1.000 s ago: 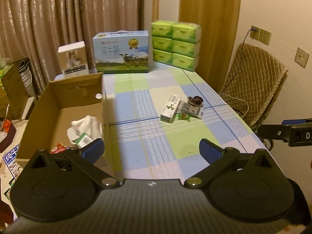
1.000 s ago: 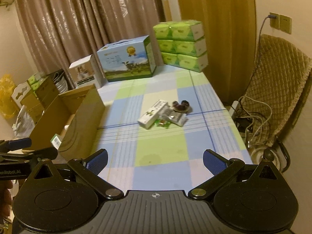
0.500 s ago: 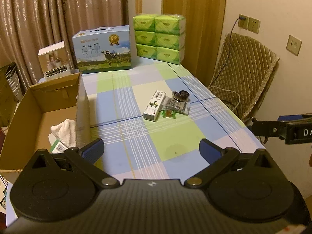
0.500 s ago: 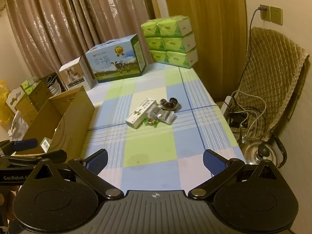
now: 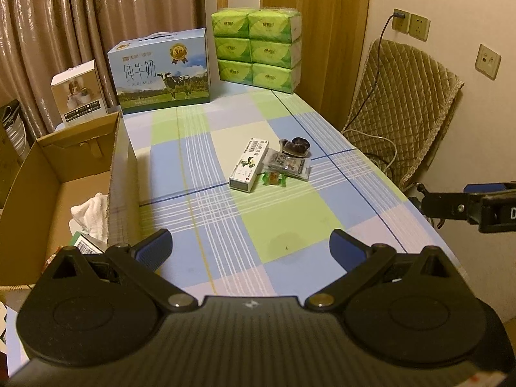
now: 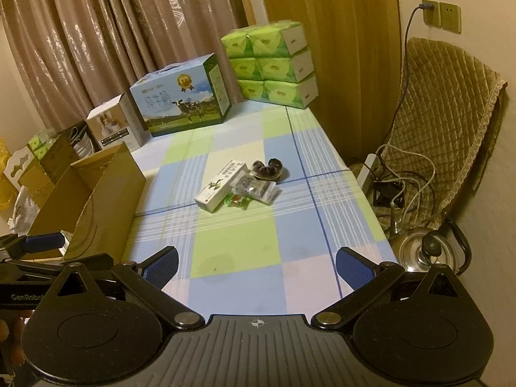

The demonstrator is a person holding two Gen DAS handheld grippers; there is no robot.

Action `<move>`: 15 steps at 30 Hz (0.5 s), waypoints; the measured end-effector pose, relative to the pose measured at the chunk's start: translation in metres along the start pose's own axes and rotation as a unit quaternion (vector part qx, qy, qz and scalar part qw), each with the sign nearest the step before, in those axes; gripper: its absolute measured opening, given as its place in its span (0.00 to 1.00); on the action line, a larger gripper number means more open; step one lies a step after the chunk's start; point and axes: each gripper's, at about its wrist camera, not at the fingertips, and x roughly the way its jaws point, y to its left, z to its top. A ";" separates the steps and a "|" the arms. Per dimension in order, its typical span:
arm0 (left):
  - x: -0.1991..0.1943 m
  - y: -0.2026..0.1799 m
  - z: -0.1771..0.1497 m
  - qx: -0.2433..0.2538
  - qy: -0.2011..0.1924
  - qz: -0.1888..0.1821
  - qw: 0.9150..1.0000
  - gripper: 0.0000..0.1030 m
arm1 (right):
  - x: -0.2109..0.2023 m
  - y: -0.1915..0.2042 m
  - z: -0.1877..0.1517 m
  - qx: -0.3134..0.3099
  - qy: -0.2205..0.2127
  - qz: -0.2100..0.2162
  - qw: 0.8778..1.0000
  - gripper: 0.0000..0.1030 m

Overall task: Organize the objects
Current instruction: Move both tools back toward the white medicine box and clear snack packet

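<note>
Over the near end of the checked table point(image 5: 225, 213), the left wrist view shows the left gripper point(image 5: 251, 248) with its blue pads spread wide and nothing between them. Mid-table lies a small cluster: a white box point(image 5: 249, 169) lying flat, a green-wrapped candy point(image 5: 274, 179) just beside its near end, a clear packet point(image 5: 287, 164) touching the candy's far side, and a dark round item point(image 5: 295, 146) behind the packet. To the left, against the table edge, stands an open cardboard box point(image 5: 48, 200) already holding a white cloth point(image 5: 90, 214) and a small green-labelled pack. The right gripper's arm pokes in at the right edge, well apart from the cluster.

From the right wrist view, the right gripper point(image 6: 257, 266) is likewise spread and empty, low over the near squares of cloth, with the same cluster ahead: white box point(image 6: 222, 185), candy point(image 6: 237, 200), packet point(image 6: 256, 187), dark item point(image 6: 267, 167). The cardboard box point(image 6: 106, 193) sits to the left.

The step in hand looks like reaching for one item. I would take the white box first, jaws across its narrow width, coming straight down so the candy is not dragged along. The packet is thin and flat and may need an edge pinch.
</note>
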 end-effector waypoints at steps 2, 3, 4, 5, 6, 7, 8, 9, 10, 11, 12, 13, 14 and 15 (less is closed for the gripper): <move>0.002 0.000 0.001 0.000 0.001 0.000 1.000 0.99 | 0.001 -0.001 0.000 0.000 0.001 -0.001 1.000 0.98; 0.003 0.000 0.002 0.000 0.002 0.000 1.000 0.99 | 0.003 -0.002 0.000 0.000 0.002 -0.002 1.000 0.98; 0.004 0.000 0.003 0.001 0.002 0.000 1.000 0.99 | 0.004 -0.003 0.000 0.001 0.003 -0.002 1.000 0.98; 0.005 -0.001 0.003 0.001 0.003 0.000 1.000 0.99 | 0.004 -0.004 0.000 0.001 0.003 -0.002 1.000 0.98; 0.007 -0.001 0.004 0.002 0.003 0.000 1.000 0.99 | 0.005 -0.004 0.000 0.002 0.004 -0.003 1.000 0.98; 0.008 -0.001 0.004 0.002 0.004 0.000 1.000 0.99 | 0.006 -0.004 0.000 0.002 0.004 -0.003 1.000 0.98; 0.009 -0.002 0.004 0.002 0.004 0.000 1.000 0.99 | 0.007 -0.005 0.001 0.001 0.005 -0.003 1.000 0.98; 0.010 -0.001 0.005 0.003 0.005 -0.001 1.000 0.99 | 0.008 -0.005 0.001 0.001 0.005 -0.003 1.000 0.98; 0.011 -0.001 0.005 0.003 0.006 0.000 1.000 0.99 | 0.009 -0.006 0.001 0.001 0.005 -0.004 1.000 0.98; 0.013 -0.001 0.006 0.004 0.006 0.000 1.000 0.99 | 0.010 -0.006 0.002 0.000 0.006 -0.004 1.000 0.98; 0.014 -0.002 0.006 0.004 0.006 0.000 1.000 0.99 | 0.010 -0.006 0.002 -0.001 0.006 -0.004 1.000 0.98; 0.016 -0.002 0.007 0.005 0.007 -0.001 1.000 0.99 | 0.011 -0.007 0.002 -0.002 0.006 -0.005 1.000 0.98; 0.018 -0.001 0.008 0.005 0.008 0.000 1.000 0.99 | 0.012 -0.008 0.003 -0.003 0.005 -0.005 1.000 0.98; 0.019 -0.002 0.009 0.006 0.009 0.000 1.000 0.99 | 0.013 -0.008 0.004 -0.003 0.005 -0.006 1.000 0.98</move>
